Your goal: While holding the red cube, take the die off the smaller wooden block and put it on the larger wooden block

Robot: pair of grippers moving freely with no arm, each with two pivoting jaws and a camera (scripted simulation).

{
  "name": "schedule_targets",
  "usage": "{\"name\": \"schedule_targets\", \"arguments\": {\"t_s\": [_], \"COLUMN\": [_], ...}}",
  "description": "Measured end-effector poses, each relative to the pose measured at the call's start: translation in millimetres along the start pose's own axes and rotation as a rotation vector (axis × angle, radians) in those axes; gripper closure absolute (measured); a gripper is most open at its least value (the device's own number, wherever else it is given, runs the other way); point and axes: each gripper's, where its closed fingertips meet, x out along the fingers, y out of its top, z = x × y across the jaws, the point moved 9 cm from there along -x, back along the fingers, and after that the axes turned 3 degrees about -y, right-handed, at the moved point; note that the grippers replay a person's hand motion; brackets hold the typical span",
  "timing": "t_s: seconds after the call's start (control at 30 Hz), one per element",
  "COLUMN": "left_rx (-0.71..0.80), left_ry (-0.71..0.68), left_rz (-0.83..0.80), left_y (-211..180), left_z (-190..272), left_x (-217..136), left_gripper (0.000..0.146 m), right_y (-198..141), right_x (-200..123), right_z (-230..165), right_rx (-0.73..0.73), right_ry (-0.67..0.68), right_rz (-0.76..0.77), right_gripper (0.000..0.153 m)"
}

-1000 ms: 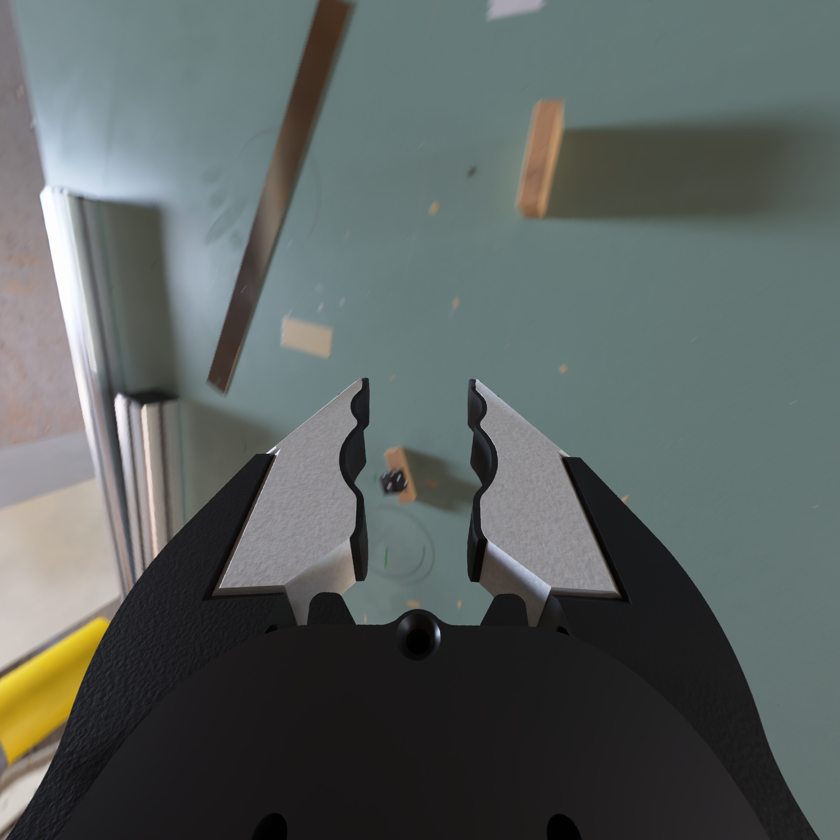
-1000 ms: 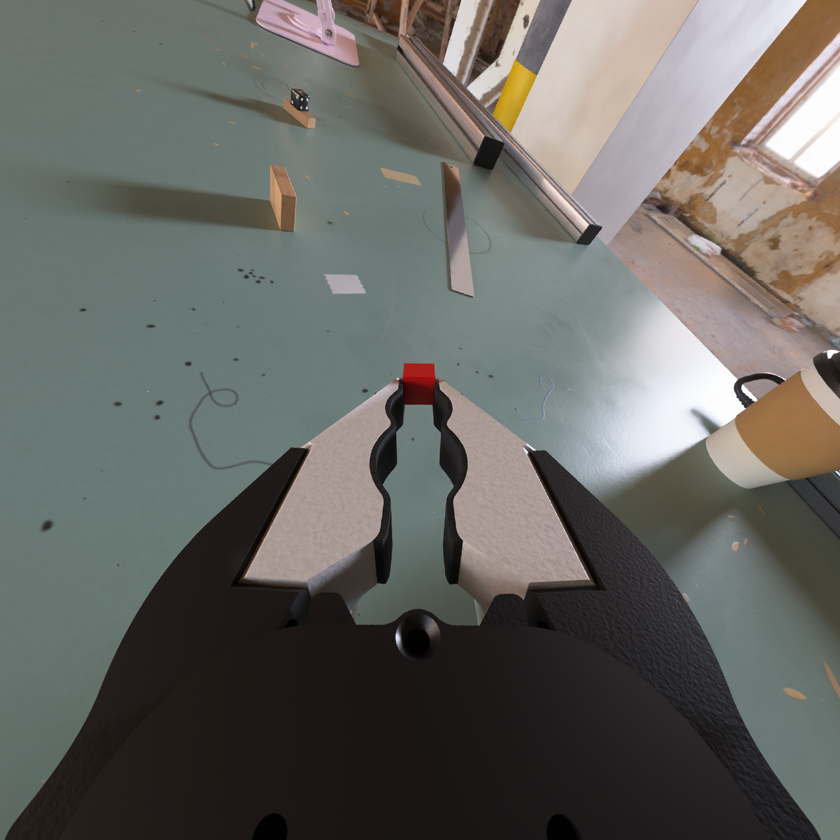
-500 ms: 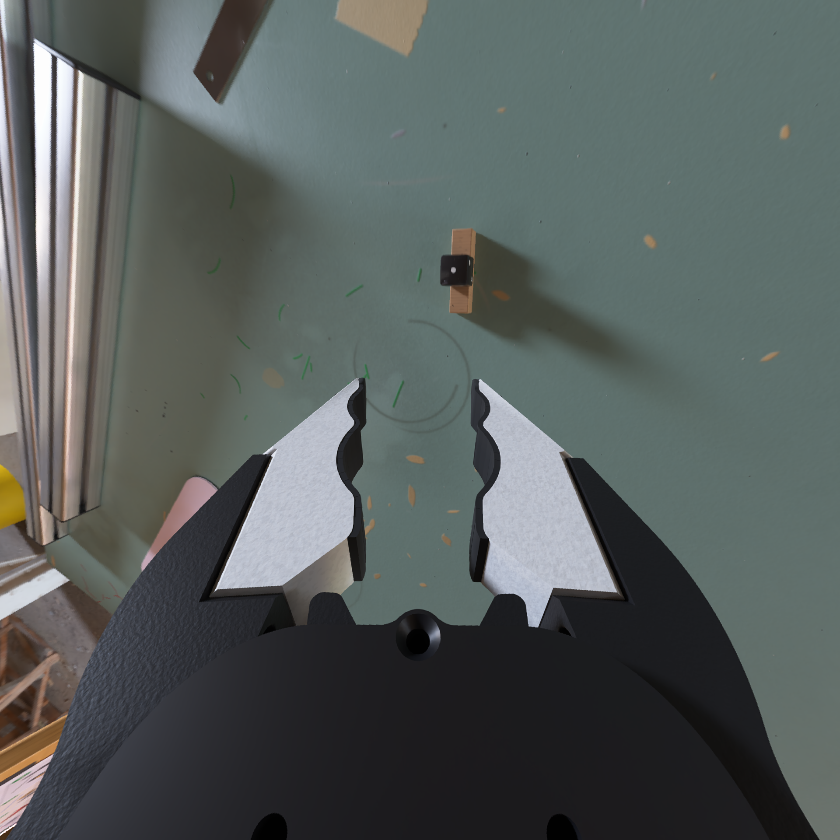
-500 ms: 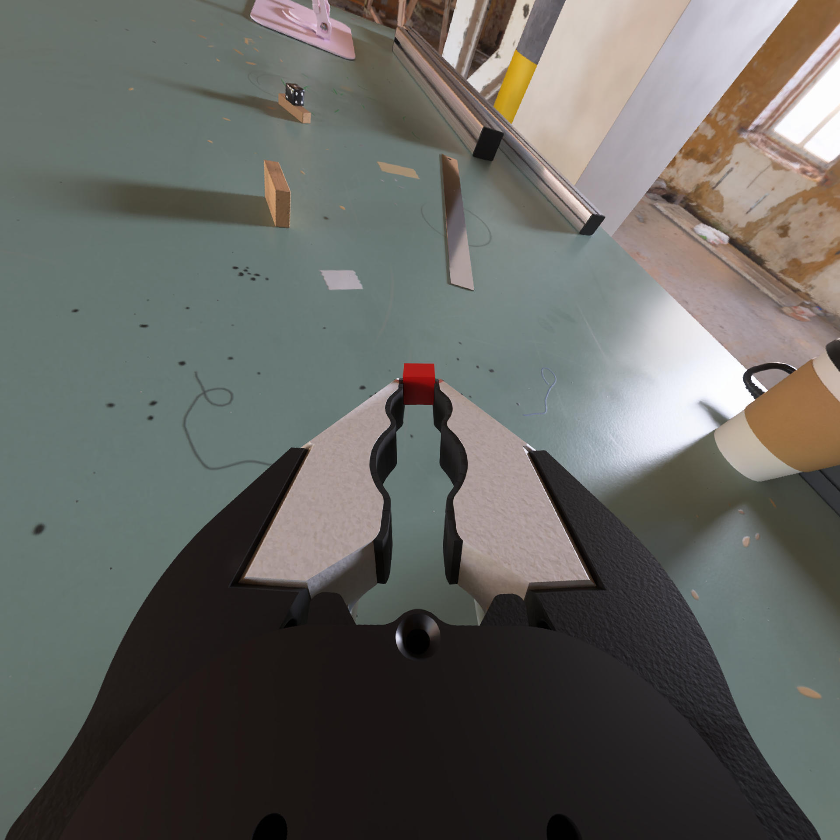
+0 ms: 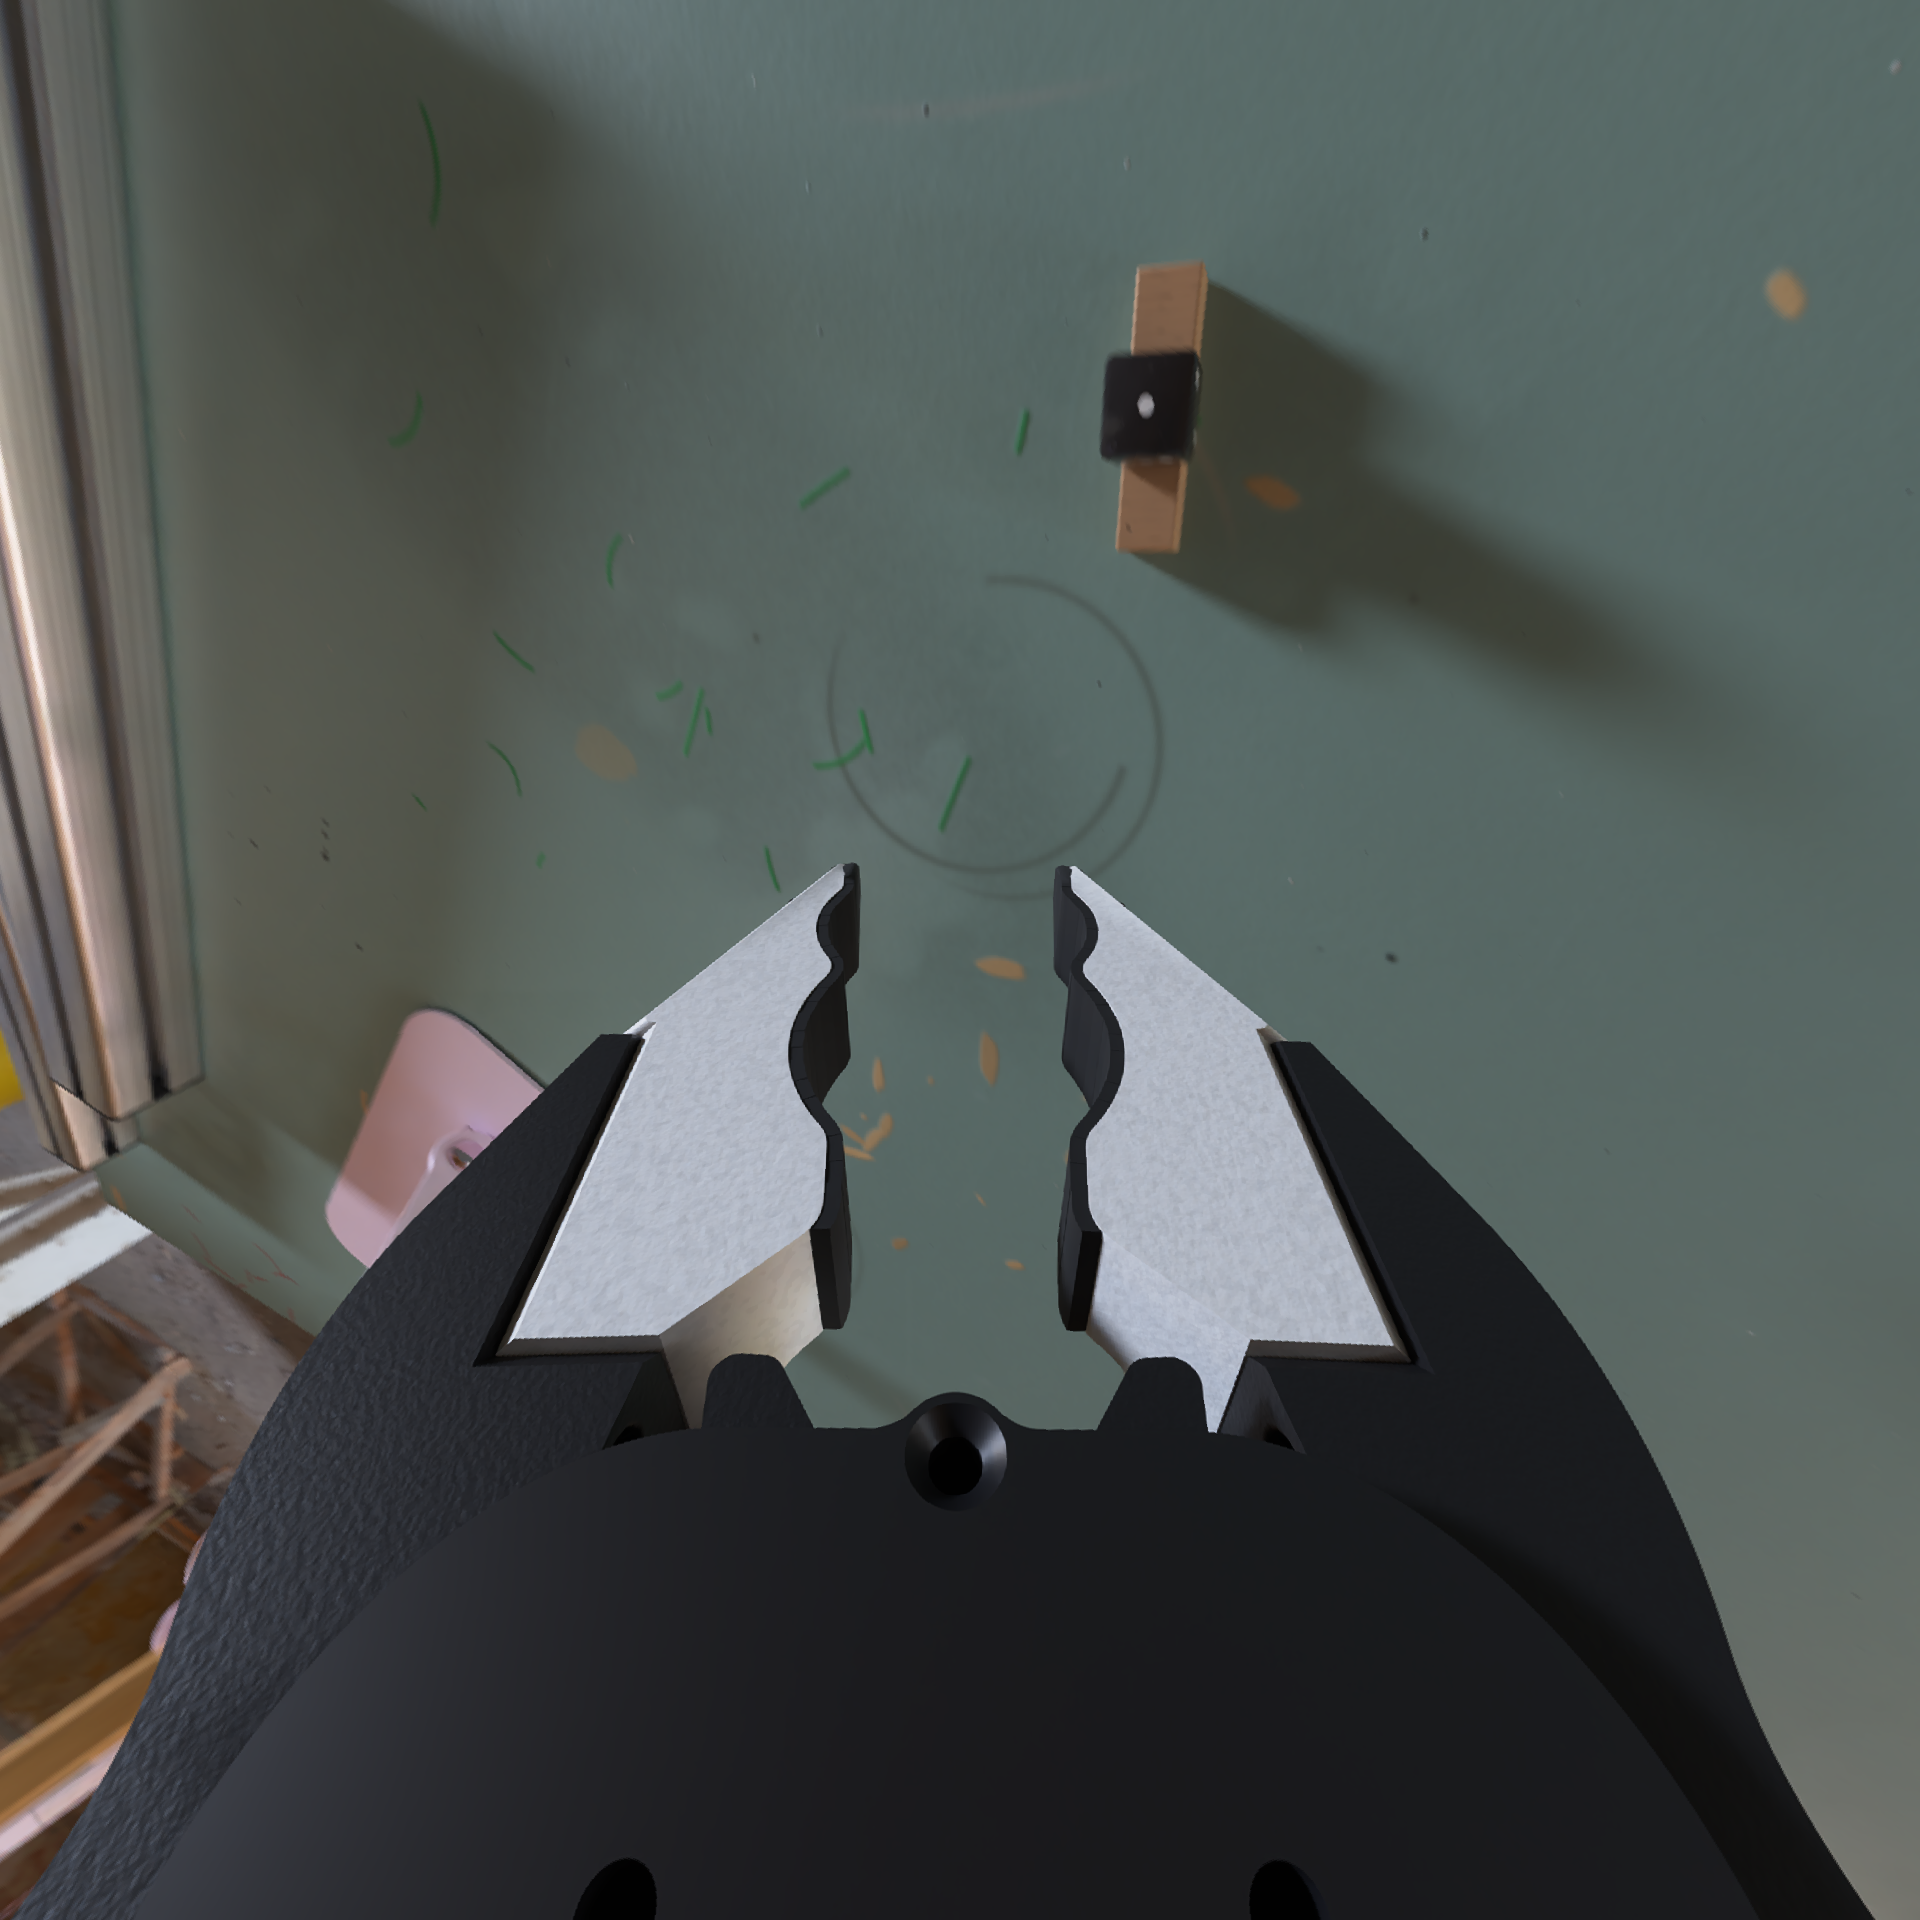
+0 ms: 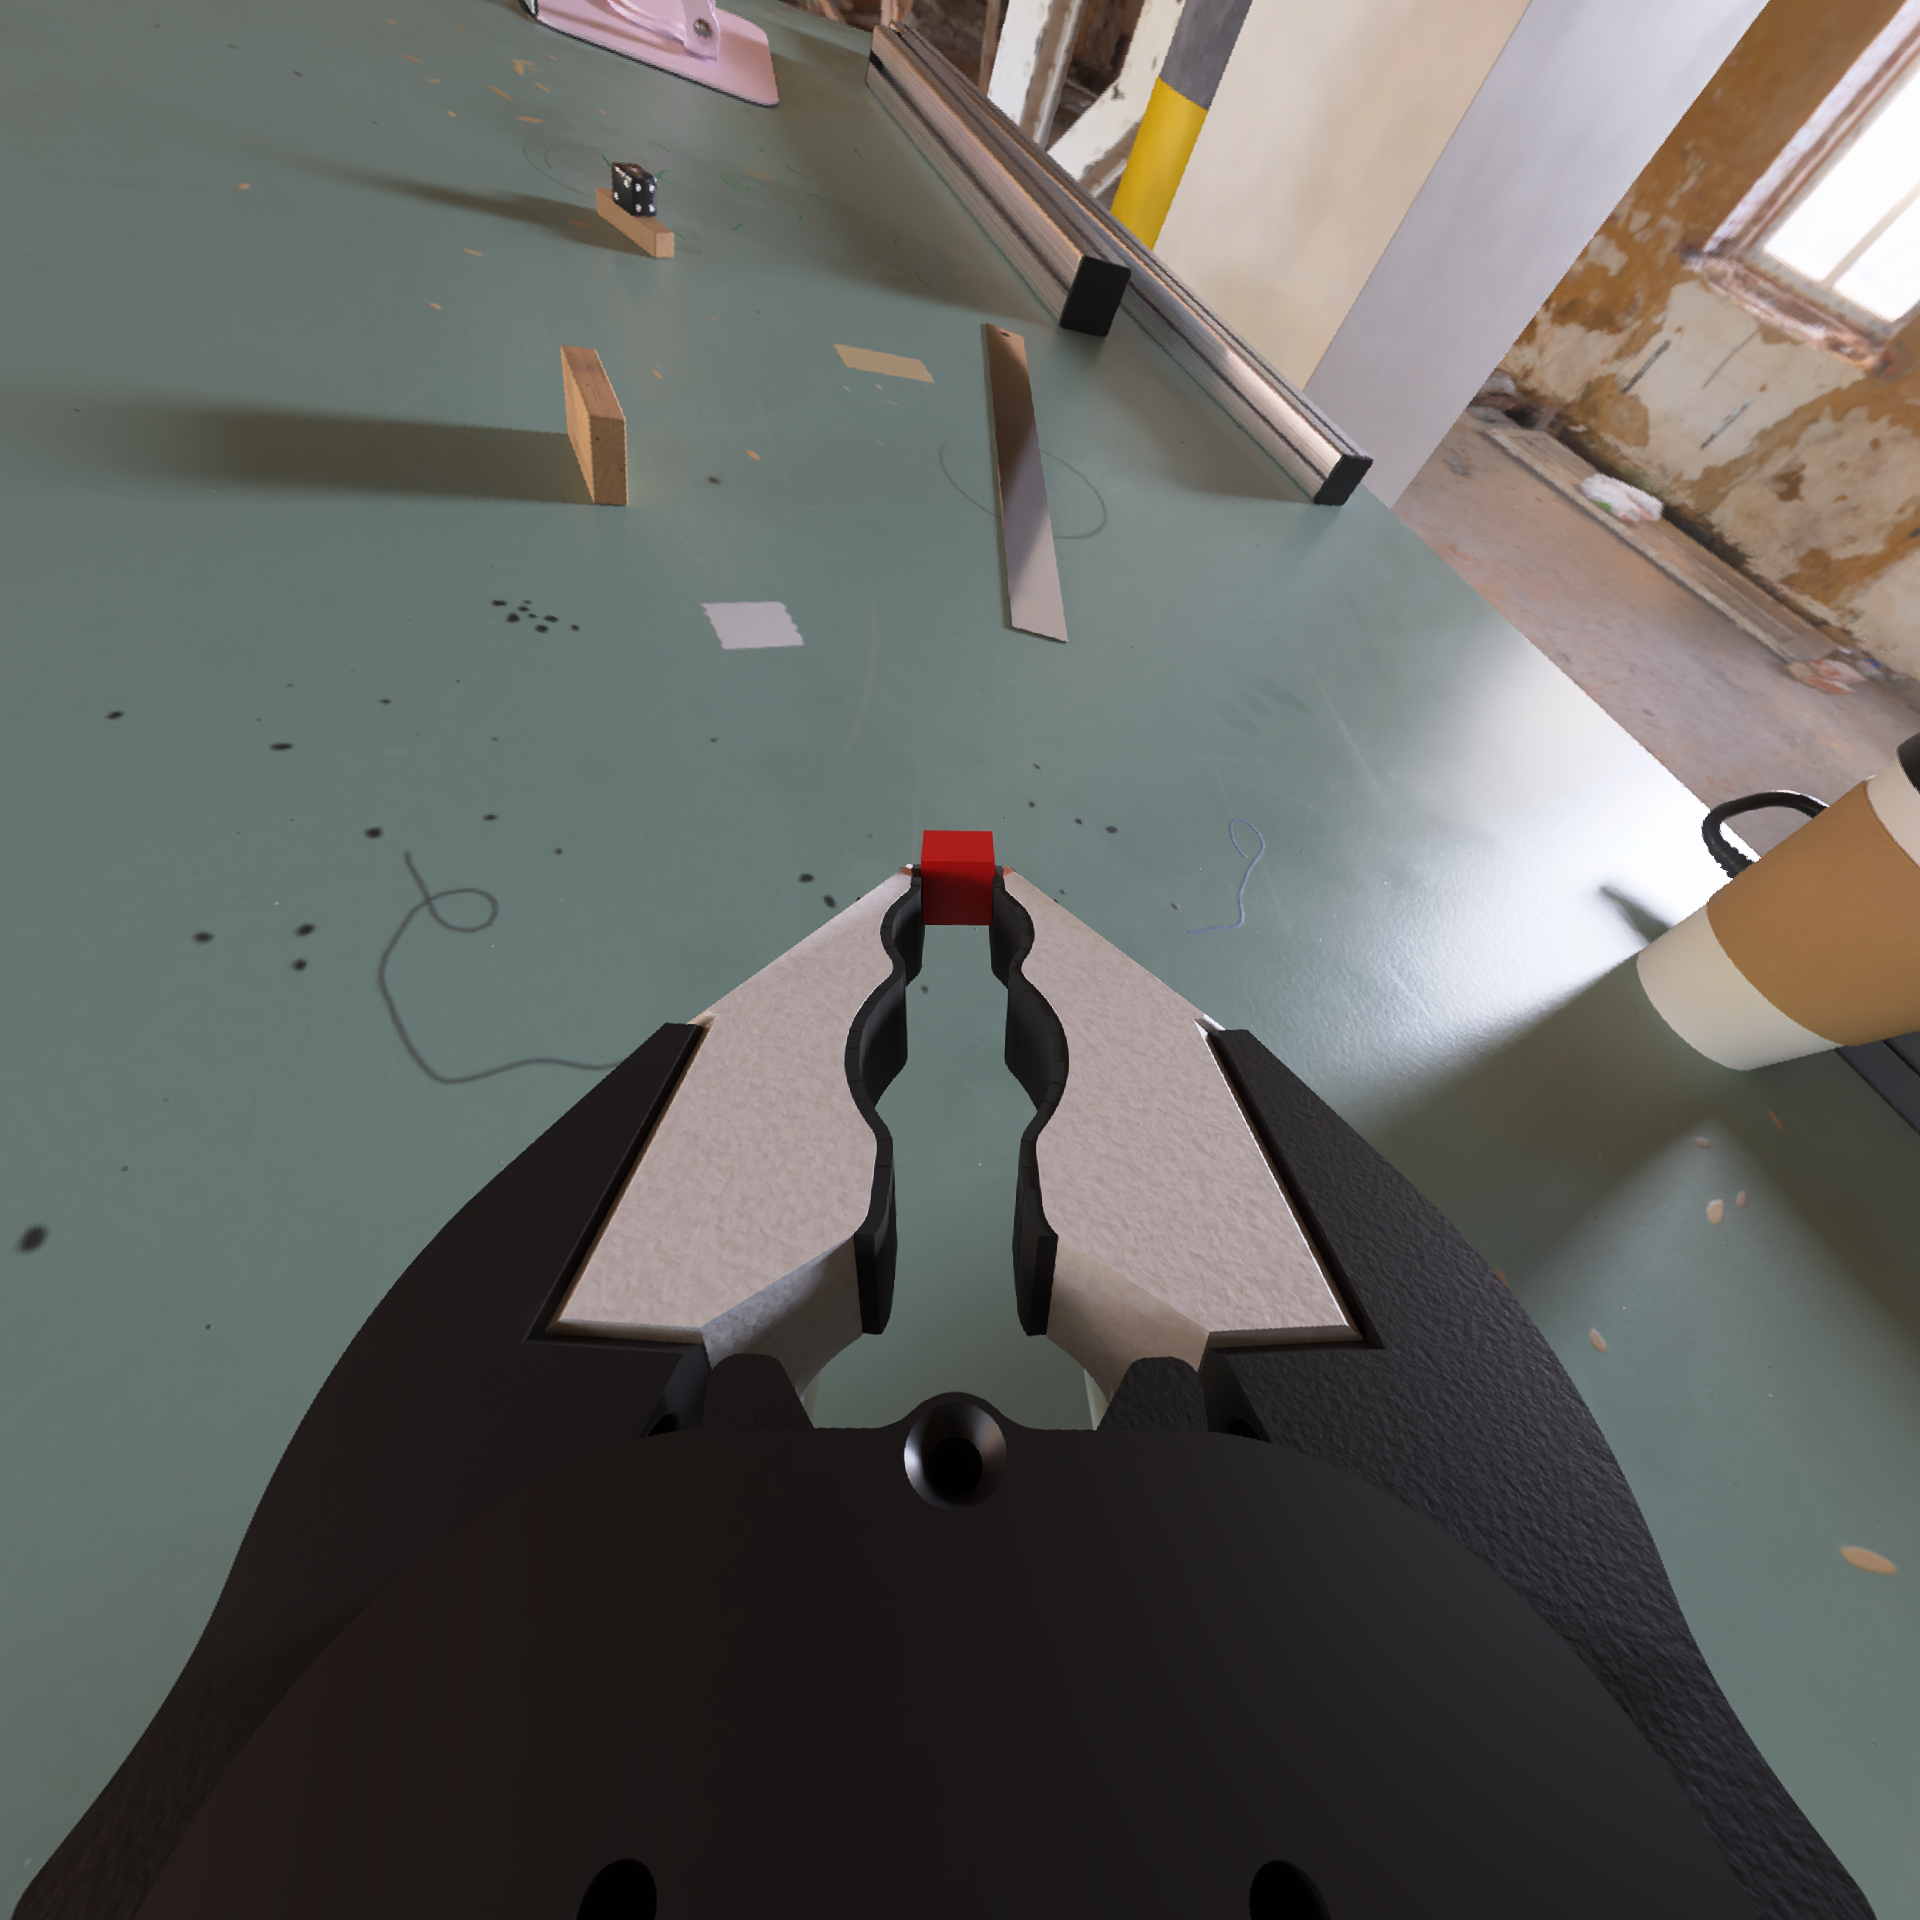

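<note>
In the left wrist view a black die [image 5: 1148,418] sits on the smaller wooden block [image 5: 1164,410], up and to the right of my left gripper [image 5: 956,883]. That gripper is open and empty above the green table. In the right wrist view my right gripper [image 6: 957,883] is shut on the red cube [image 6: 957,875] at its fingertips, just above the table. Far ahead to the left stand the die [image 6: 634,188] on the smaller block [image 6: 635,223], and nearer the larger wooden block [image 6: 593,425] on its edge.
Aluminium rails run along the table edge [image 5: 73,582] [image 6: 1101,239]. A pink flat object [image 5: 416,1122] [image 6: 665,31] lies beyond the die. A metal strip [image 6: 1023,488], tape patches [image 6: 750,624] and a tipped paper cup [image 6: 1787,945] lie on the table.
The left gripper has moved closer to the table and to the left, so the die and small block now show larger and farther right. The right gripper has hardly moved, still holding the red cube.
</note>
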Motion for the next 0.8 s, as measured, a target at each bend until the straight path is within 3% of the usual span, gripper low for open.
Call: {"name": "schedule_targets", "arguments": {"t_s": [0.1,0.43,0.8], "left_rx": [0.042,0.155,-0.058], "left_ry": [0.01,-0.155,-0.286], "left_rz": [-0.002,0.145,0.165], "left_y": [13,50,55], "left_z": [-6,10,8], "left_x": [10,26,52], "left_gripper": [0.113,0.117,0.129], "right_y": [-1,-7,-11], "right_x": [1,4,10], "right_z": [1,6,6], "right_rx": [0.005,0.037,0.032], "right_ry": [-0.008,-0.021,-0.027], "right_rz": [-0.008,-0.03,-0.076], "right_gripper": [0.141,0.141,0.141]}}
